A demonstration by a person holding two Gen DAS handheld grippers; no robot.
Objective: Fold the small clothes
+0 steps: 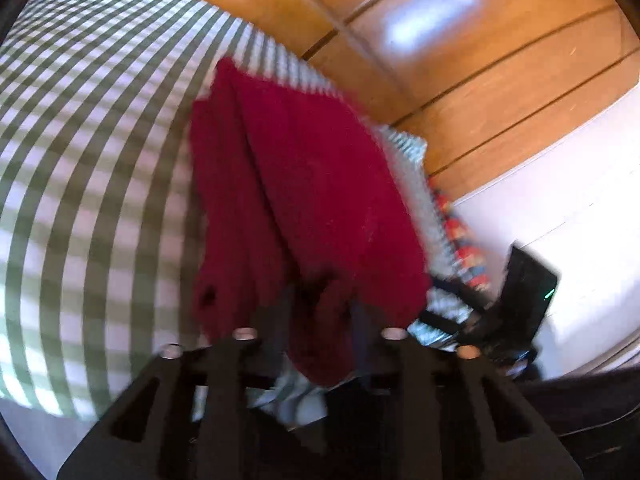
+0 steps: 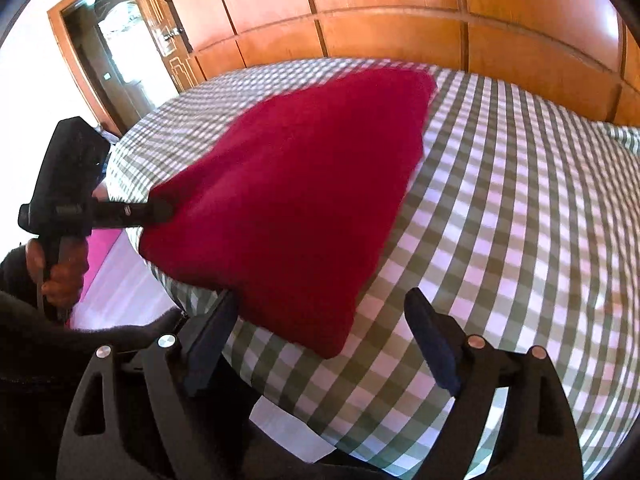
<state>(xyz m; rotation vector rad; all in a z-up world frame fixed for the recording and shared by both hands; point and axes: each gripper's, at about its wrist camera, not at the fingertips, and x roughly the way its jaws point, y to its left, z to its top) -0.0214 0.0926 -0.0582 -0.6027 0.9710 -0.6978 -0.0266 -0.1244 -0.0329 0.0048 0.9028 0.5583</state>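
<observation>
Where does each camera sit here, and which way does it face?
Left wrist: sits on the left gripper, looking down its fingers at the red cloth bunched between them, checked bed and wood panels beyond; only the gripper's frame shows.
Right wrist: sits on the right gripper, jaws open, facing across the bed toward the panels and a door; a hand holding the left gripper shows.
Shared: cloth, bed, panels.
</observation>
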